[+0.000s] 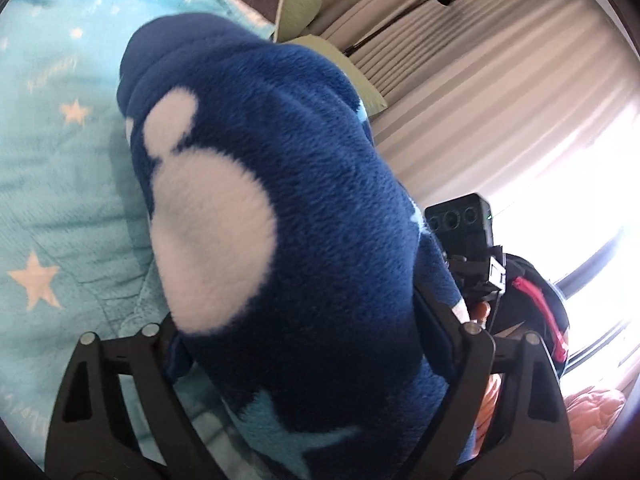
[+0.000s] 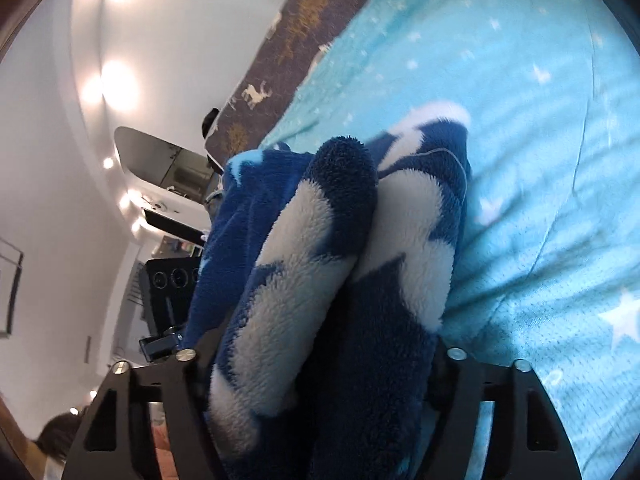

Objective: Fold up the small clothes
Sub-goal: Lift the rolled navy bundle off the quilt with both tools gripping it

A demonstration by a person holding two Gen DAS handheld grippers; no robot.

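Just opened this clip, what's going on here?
A person holding a gripper in each hand is folding a fluffy dark blue garment with white patches over a light blue star-print bedspread. The fleece is bunched up between the fingers of both the left gripper and the right gripper, filling most of each view. Whether the pads are actually pinching it cannot be made out. The fold looks unfinished.
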